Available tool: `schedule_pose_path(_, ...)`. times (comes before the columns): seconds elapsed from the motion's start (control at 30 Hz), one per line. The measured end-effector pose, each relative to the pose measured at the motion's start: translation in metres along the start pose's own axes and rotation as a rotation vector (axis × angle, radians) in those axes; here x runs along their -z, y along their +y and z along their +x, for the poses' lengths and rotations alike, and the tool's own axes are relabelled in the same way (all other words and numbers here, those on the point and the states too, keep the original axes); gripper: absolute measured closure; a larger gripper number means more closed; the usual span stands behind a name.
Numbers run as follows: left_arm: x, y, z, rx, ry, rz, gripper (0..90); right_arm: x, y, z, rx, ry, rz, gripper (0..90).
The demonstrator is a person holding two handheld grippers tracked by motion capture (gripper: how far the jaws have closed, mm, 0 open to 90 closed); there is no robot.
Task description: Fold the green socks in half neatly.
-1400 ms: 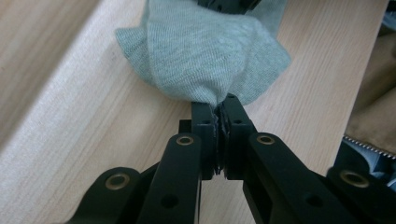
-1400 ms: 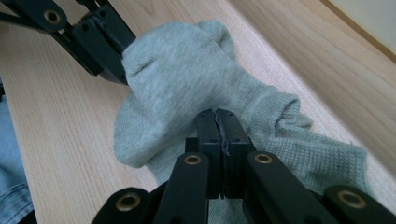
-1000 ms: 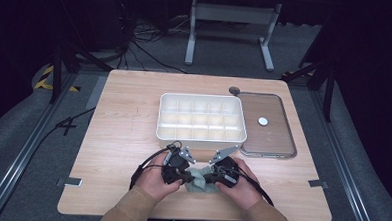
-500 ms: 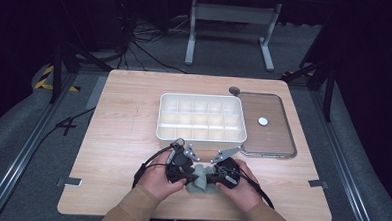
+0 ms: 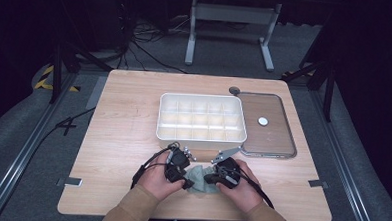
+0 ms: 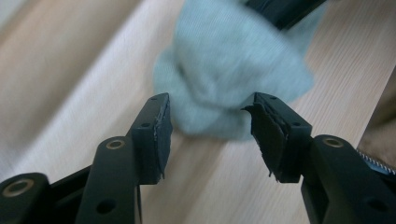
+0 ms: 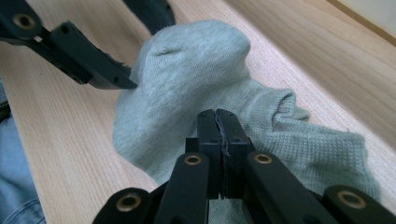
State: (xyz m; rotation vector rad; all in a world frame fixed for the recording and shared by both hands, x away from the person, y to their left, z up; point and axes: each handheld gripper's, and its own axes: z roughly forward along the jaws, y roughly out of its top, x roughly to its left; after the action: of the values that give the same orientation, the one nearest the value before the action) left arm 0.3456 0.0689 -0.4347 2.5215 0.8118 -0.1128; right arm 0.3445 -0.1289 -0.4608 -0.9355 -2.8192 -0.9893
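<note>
Left gripper (image 6: 210, 135) jaws just opened, released, grey sock (image 6: 233, 65) beyond them at frame centre; right gripper (image 7: 218, 126) clenched on sock, lower centre

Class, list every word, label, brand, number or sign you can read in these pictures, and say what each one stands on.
None: no readable text on the grey knitted sock, white compartment tray, clear flat lid or light wooden table.
The lid's small white round spot is too small to read.

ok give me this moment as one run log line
left gripper: jaws just opened, off sock | right gripper: shut on sock | sock: bunched on table | box: empty
</note>
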Motion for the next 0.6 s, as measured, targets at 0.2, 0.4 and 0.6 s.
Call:
schedule_pose_path(0.2,0.001,0.002,-0.005,-0.038,-0.008,0.038,86.6,0.0,0.0,0.0,-0.002,-0.002,0.001,90.0)
schedule_pose_path(0.4,0.011,0.001,-0.005,-0.049,0.031,0.033,89.6,0.0,0.0,0.0,-0.004,-0.001,0.002,90.0)
schedule_pose_path(0.6,0.021,-0.003,-0.003,-0.04,0.066,0.1,89.8,0.0,0.0,0.0,-0.01,0.0,0.0,90.0)
